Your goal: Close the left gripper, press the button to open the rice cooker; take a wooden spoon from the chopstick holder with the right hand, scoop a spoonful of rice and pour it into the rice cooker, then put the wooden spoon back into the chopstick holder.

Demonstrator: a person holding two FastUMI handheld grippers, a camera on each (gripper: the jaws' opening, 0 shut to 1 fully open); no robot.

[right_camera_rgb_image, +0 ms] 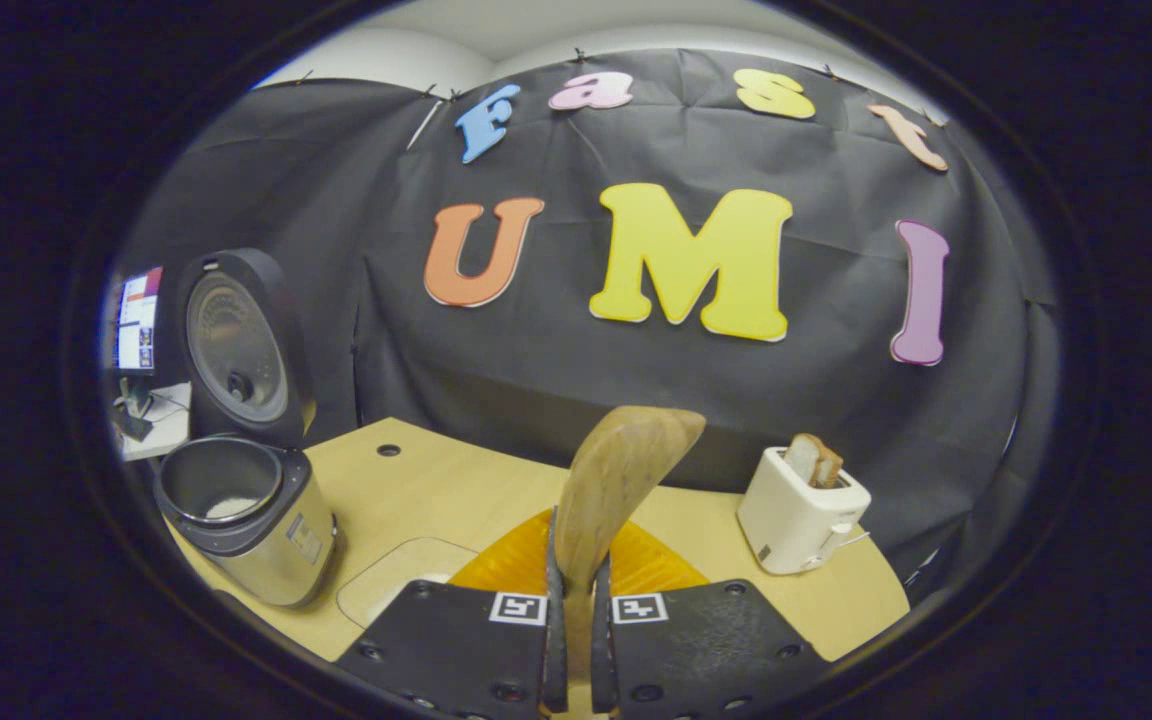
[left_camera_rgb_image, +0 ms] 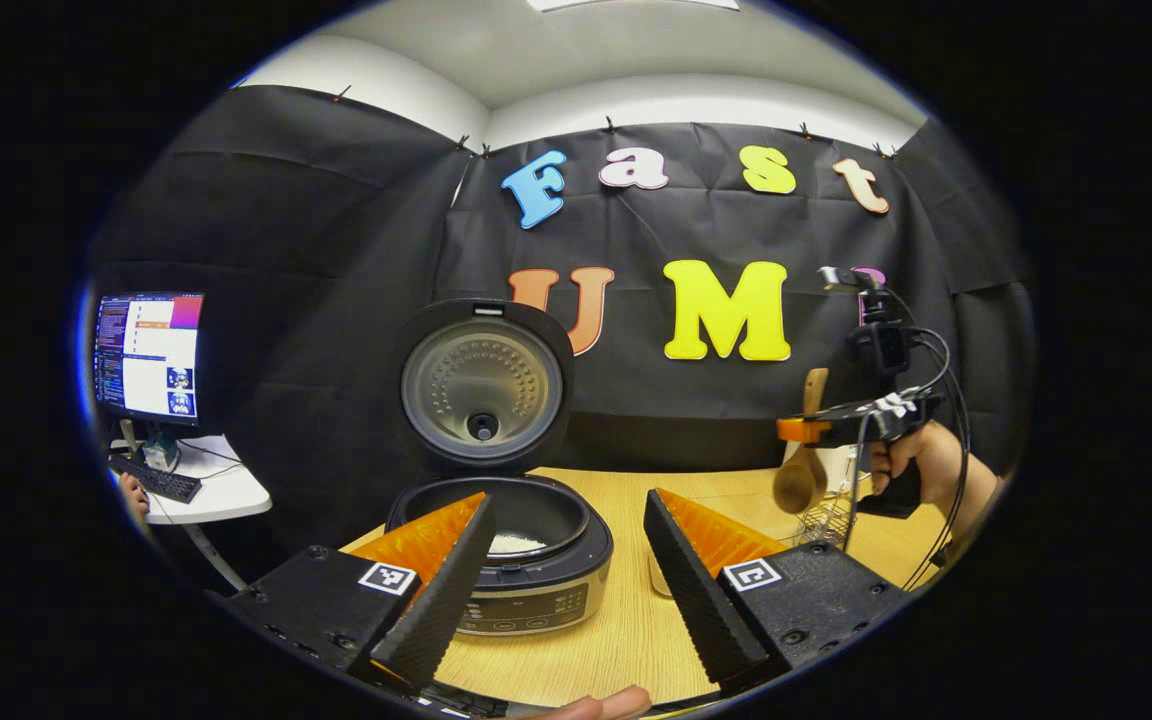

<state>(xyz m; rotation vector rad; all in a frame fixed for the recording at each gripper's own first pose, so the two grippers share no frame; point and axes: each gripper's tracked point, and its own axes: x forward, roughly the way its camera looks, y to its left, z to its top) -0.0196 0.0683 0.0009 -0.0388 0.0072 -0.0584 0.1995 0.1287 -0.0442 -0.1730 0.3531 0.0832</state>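
The rice cooker (left_camera_rgb_image: 526,560) stands with its lid (left_camera_rgb_image: 481,385) raised, and white rice (left_camera_rgb_image: 516,544) lies in its pot. My left gripper (left_camera_rgb_image: 568,500) hovers open just in front of the cooker, nothing between its fingers. Far to the right, a hand (left_camera_rgb_image: 921,460) holds my right gripper (left_camera_rgb_image: 804,430), shut on the wooden spoon (left_camera_rgb_image: 800,480). The spoon hangs bowl down over the wire chopstick holder (left_camera_rgb_image: 826,520). In the right gripper view the right gripper (right_camera_rgb_image: 576,590) clamps the spoon (right_camera_rgb_image: 621,480), and the open cooker (right_camera_rgb_image: 246,520) sits at the left.
A white toaster (right_camera_rgb_image: 801,515) with a bread slice stands at the table's right back. A monitor (left_camera_rgb_image: 148,355) and keyboard (left_camera_rgb_image: 156,482) sit on a small side table left of the wooden table (left_camera_rgb_image: 616,630). A fingertip (left_camera_rgb_image: 596,708) shows at the bottom edge.
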